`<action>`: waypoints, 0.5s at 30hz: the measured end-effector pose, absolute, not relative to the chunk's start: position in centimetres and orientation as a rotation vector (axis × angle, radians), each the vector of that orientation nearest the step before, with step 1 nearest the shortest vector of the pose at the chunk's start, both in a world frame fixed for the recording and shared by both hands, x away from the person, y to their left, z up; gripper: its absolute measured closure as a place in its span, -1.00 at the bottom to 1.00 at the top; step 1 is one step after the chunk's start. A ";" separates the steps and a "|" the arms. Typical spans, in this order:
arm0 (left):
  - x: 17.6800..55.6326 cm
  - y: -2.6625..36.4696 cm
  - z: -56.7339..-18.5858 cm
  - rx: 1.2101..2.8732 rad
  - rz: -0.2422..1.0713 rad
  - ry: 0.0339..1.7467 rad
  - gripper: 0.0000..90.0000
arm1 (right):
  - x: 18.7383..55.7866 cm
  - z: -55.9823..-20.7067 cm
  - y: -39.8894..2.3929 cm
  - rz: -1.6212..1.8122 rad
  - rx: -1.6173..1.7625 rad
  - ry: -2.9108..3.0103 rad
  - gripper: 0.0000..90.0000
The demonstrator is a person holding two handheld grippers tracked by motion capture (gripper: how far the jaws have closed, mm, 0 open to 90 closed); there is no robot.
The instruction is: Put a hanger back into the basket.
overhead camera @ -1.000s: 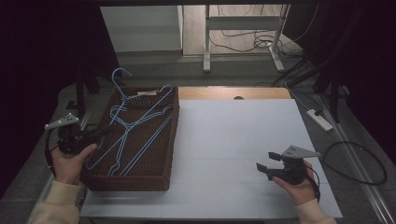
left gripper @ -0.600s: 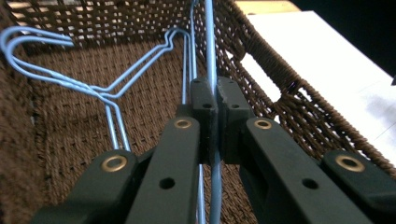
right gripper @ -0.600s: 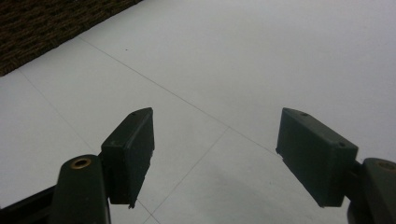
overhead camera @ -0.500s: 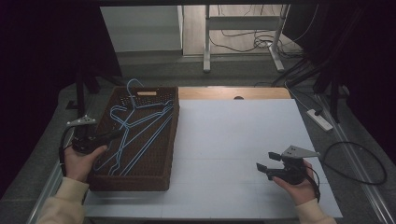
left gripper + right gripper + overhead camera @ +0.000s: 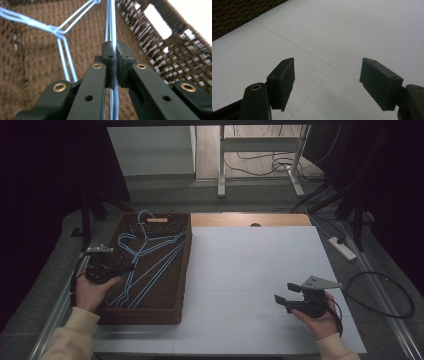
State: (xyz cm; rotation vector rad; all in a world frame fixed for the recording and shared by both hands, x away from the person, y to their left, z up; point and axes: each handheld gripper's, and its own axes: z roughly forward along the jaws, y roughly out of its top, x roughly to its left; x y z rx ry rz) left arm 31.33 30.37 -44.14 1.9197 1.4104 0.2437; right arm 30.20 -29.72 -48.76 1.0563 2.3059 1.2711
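Left gripper (image 5: pixel 113 53): jaws closed on thin blue wire hangers (image 5: pixel 150 255) over brown woven basket (image 5: pixel 150 315). Right gripper (image 5: pixel 327 82): jaws wide, nothing between, above white table (image 5: pixel 250 270).

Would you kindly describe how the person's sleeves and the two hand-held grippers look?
Both sleeves are cream-coloured. The left hand-held gripper is black, with brass-coloured rivets and blocky pads. The right hand-held gripper is likewise black, carries a grey three-cornered plate on top, and trails a black cable.
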 end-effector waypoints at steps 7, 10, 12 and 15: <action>32.5 29.8 -44.7 2.059 0.157 1.480 0.89 | 30.2 -48.8 -29.7 1.271 1.056 2.309 -0.36; 32.8 29.8 -45.0 2.092 0.119 1.505 0.89 | 30.2 -48.8 -29.7 1.271 1.055 2.310 -0.36; 33.1 29.7 -45.1 2.098 0.119 1.513 0.84 | 30.2 -48.8 -29.6 1.272 1.056 2.309 -0.36; 33.2 29.5 -45.2 2.092 0.168 1.524 0.64 | 30.1 -48.8 -29.6 1.273 1.054 2.309 -0.36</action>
